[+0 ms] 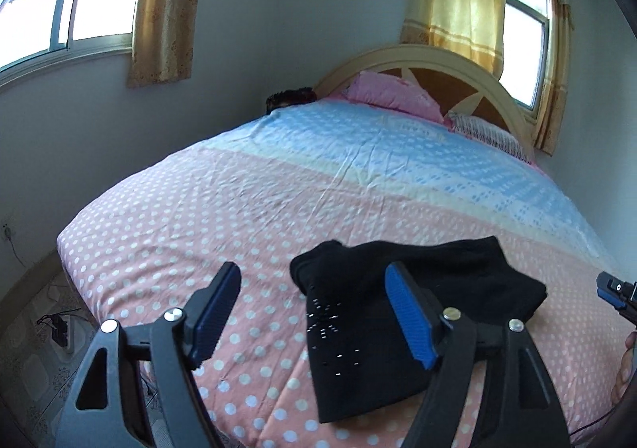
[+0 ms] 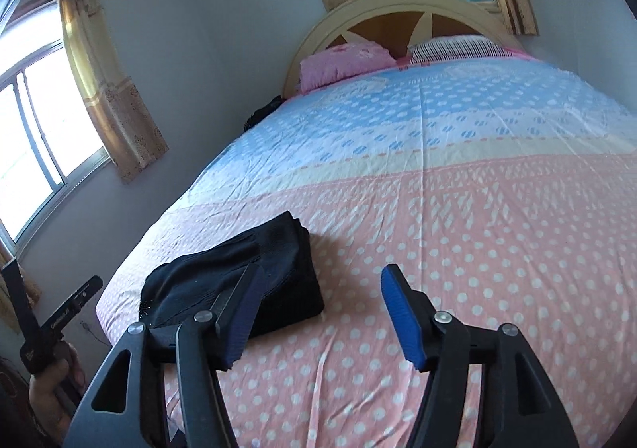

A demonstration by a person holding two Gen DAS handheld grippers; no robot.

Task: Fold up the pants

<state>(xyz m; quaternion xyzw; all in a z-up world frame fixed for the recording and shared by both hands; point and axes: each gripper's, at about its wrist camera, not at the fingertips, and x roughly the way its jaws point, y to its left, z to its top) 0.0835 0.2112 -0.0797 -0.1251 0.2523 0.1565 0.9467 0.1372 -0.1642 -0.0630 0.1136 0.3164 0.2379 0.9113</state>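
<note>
Pants (image 1: 402, 324) folded on bedspread (image 1: 247, 201), left hand-held gripper (image 1: 312, 316) and right hand-held gripper (image 2: 318, 318) both wide apart, empty.

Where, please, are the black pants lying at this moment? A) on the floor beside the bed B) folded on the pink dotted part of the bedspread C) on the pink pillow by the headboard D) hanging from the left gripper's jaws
B: the black pants lie in a folded bundle on the pink dotted part of the bedspread, and both the left gripper and right gripper stand open, gripping nothing.
</note>
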